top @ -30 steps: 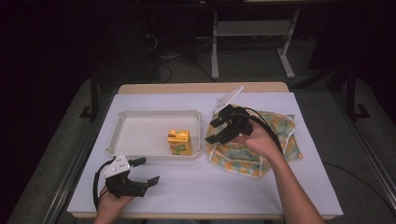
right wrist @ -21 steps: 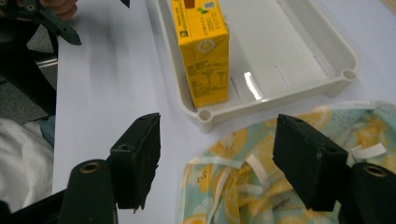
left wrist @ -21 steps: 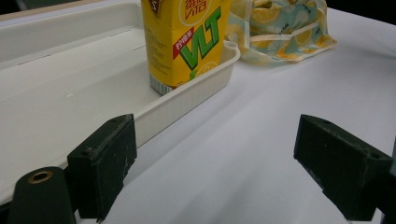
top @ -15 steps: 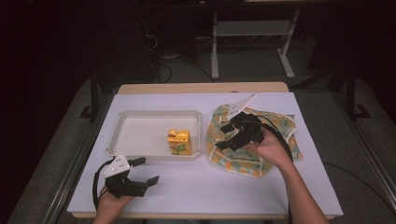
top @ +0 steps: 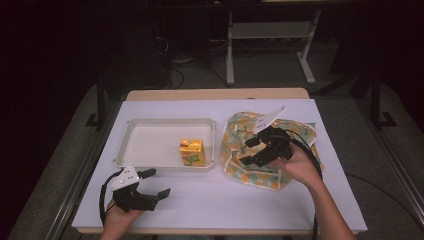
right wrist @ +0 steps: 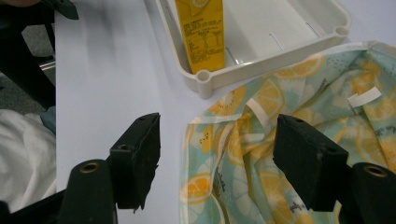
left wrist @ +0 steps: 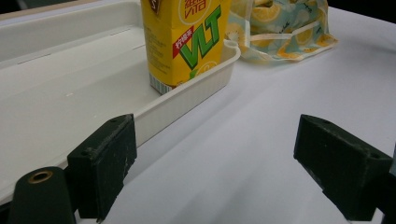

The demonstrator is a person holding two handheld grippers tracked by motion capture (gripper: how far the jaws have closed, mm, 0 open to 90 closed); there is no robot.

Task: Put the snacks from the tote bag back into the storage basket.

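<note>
Meanwhile, the right hand-held gripper (top: 253, 150) hovers with jaws parted and empty over the near-left edge of a lemon-print bag (right wrist: 280, 154) lying flat on the bench (top: 225, 200), just beside a white tray (top: 150, 127). One yellow carton (top: 192, 152) stands upright in the tray's near-right corner. The left hand-held gripper (top: 156, 183) rests released on the bench, near the tray. Judging by this, the bag is not yet gripped; that step remains.

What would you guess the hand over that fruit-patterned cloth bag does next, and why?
Probably it lowers the right gripper onto the lemon-print cloth bag's near edge and closes: its jaws stand open above that hem, nothing between them, while the yellow drink carton already stands in the white plastic tray.
</note>
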